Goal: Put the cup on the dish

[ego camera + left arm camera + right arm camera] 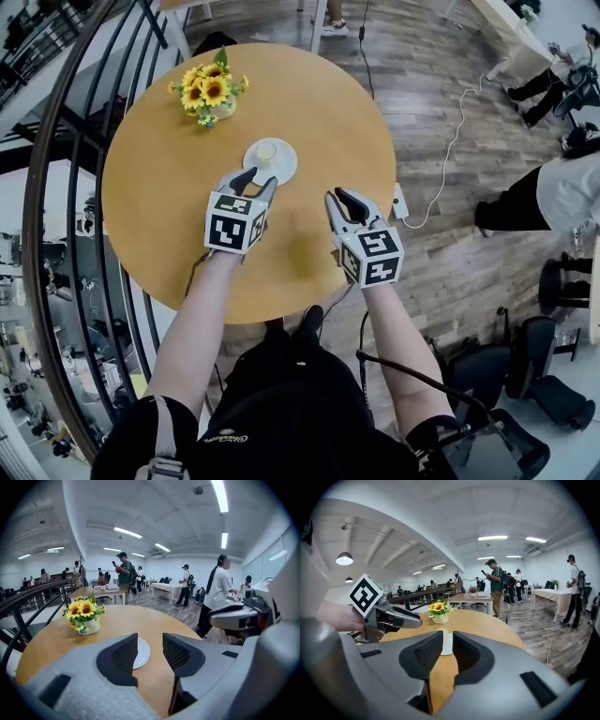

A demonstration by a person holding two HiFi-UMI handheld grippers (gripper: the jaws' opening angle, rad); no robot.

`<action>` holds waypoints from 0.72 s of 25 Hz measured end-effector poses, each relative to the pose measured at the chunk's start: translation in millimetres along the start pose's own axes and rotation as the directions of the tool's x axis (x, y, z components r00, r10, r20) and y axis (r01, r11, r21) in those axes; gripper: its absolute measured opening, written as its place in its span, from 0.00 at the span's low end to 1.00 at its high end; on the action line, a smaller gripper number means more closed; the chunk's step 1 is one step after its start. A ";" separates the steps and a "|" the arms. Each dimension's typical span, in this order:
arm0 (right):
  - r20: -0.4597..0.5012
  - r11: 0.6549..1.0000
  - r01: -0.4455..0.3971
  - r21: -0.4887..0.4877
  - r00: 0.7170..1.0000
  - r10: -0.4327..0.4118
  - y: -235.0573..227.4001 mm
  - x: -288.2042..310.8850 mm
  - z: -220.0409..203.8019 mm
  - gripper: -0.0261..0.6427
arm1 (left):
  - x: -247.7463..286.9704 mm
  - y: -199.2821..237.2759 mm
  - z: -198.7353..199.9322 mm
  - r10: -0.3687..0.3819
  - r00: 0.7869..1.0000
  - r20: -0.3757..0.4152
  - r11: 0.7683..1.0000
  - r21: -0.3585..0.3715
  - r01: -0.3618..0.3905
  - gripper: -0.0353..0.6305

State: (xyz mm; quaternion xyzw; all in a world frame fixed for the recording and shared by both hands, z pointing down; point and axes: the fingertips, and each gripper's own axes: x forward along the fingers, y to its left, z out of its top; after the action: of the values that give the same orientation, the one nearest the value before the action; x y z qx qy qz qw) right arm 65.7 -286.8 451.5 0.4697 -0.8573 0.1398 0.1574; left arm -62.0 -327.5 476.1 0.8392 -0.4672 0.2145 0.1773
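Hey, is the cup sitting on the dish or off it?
On it: the cup stands upright near the middle of the white dish.

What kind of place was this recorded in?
Likely an open-plan office or lab: long work tables, ceiling strip lights and people standing about behind the round wooden table.

The cup (266,150) is small and pale cream. It stands upright at the middle of the dish (282,170), a round white plate lying flat. Both sit just beyond the tips of my left gripper (260,178), untouched by its jaws. They lie further off, ahead and left of my right gripper (336,194), and show through the gap between its jaws.
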 end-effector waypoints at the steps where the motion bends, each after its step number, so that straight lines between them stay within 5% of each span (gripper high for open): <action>1: 0.012 1.000 -0.002 -0.001 1.000 0.002 2.6 -6.5 8.3 0.13 | -8.9 -6.0 7.8 -0.003 1.000 0.022 1.000 -0.010 0.004 0.30; 10: 0.113 0.998 -0.051 -0.032 0.992 0.054 43.8 -58.2 81.7 0.13 | -73.8 -65.0 69.1 -0.056 0.977 0.206 0.998 0.034 0.050 0.18; 18: 0.214 0.995 -0.097 -0.017 0.972 0.099 62.0 -126.7 103.6 0.12 | -135.2 -120.4 88.7 -0.125 0.944 0.306 0.990 0.104 0.098 0.13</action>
State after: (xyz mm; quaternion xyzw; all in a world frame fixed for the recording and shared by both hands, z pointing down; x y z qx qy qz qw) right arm 63.2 -198.2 300.6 0.4387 -0.8919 0.0930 0.0584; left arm -4.9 -215.6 318.4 0.8946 -0.4312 0.0890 0.0760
